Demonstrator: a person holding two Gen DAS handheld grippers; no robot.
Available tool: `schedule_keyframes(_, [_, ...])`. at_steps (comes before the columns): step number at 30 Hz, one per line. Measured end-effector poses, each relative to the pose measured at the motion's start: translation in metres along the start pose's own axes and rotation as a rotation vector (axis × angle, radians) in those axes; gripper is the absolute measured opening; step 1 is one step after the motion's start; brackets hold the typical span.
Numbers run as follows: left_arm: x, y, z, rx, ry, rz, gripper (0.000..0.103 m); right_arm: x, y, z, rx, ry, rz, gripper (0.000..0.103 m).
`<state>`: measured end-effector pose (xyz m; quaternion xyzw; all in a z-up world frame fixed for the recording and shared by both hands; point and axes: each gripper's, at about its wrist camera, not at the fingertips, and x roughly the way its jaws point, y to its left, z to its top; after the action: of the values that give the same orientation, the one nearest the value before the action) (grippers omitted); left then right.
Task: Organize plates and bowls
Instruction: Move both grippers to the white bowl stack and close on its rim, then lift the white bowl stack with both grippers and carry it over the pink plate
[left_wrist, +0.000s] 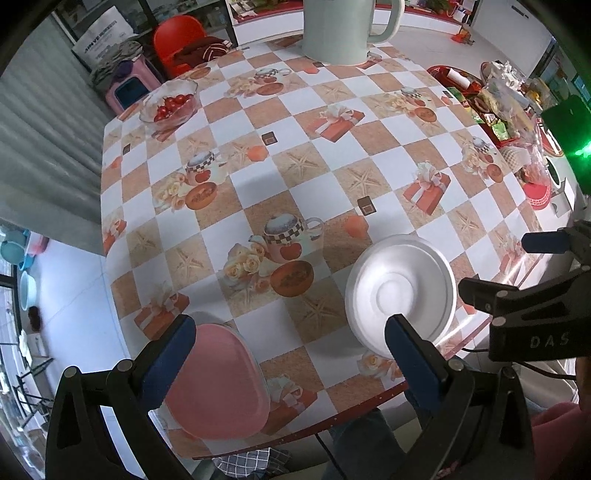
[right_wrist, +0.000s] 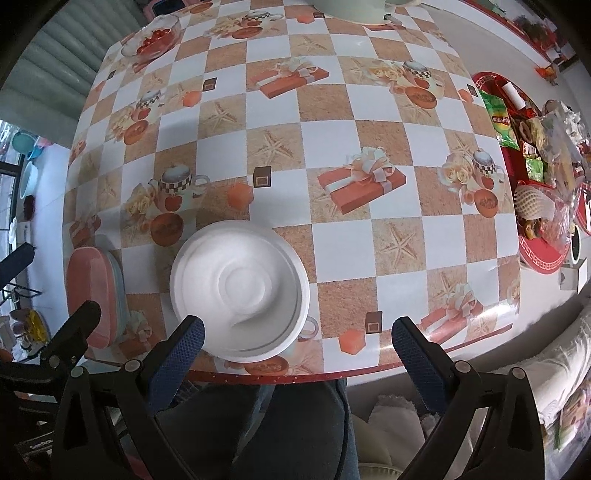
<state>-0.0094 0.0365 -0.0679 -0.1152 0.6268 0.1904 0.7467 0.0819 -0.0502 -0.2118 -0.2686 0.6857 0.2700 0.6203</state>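
White foam, by the look of it: the bowl sits upside down near the table's front edge, its ringed base facing up. At its 9 o'clock, just beside it but apart, lies the pink plate, which seems to top a short stack, a pale blue rim showing beneath. Both rest on the checked tablecloth.

Neither tool holds anything. The right gripper hangs over the table's edge with its fingers spread wide, the left one overlapping the bowl's near rim in its camera's view; whether it touches I cannot tell. The left gripper is likewise spread, 1 finger over the plate and the other at the bowl's edge.

I judge that sorting has barely begun: the next move calls for 1 gripper to close on a rim.

Far off at 11 o'clock stands a glass bowl of tomatoes, at 12 a pale kettle, at 2 a red snack tray.
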Motion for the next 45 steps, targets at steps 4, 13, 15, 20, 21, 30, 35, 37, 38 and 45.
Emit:
schedule_keyframes(4, [0.002, 0.001, -0.001, -0.009, 0.015, -0.001, 0.102, 0.001, 0.002, -0.001, -0.003, 0.005, -0.004, 0.102])
schedule_keyframes(13, [0.006, 0.001, -0.002, -0.016, 0.037, -0.005, 0.102, 0.007, -0.001, -0.004, 0.004, 0.022, 0.001, 0.102])
schedule_keyframes(15, [0.008, 0.000, -0.003, -0.013, 0.045, -0.010, 0.102, 0.010, -0.004, -0.005, 0.013, 0.030, 0.006, 0.102])
schedule_keyframes(20, [0.022, -0.001, -0.004, -0.019, 0.092, -0.025, 0.102, 0.021, -0.015, -0.007, 0.051, 0.054, 0.013, 0.102])
schedule_keyframes(21, [0.028, -0.001, -0.004, -0.023, 0.106, -0.026, 0.102, 0.023, -0.017, -0.007, 0.056, 0.058, 0.011, 0.102])
schedule_keyframes(30, [0.070, -0.021, 0.001, 0.014, 0.170, -0.007, 0.102, 0.056, -0.025, -0.002, 0.056, 0.112, -0.014, 0.102])
schedule_keyframes(35, [0.094, -0.026, 0.005, 0.001, 0.198, 0.014, 0.102, 0.078, -0.034, 0.003, 0.081, 0.142, -0.010, 0.102])
schedule_keyframes(37, [0.102, -0.027, 0.005, -0.015, 0.209, 0.017, 0.102, 0.085, -0.036, 0.004, 0.087, 0.151, -0.004, 0.102])
schedule_keyframes(38, [0.106, -0.027, 0.005, -0.020, 0.213, 0.022, 0.102, 0.089, -0.036, 0.005, 0.084, 0.154, -0.002, 0.102])
schedule_keyframes(45, [0.133, -0.028, -0.001, -0.053, 0.242, 0.049, 0.102, 0.116, -0.038, 0.011, 0.073, 0.186, 0.007, 0.102])
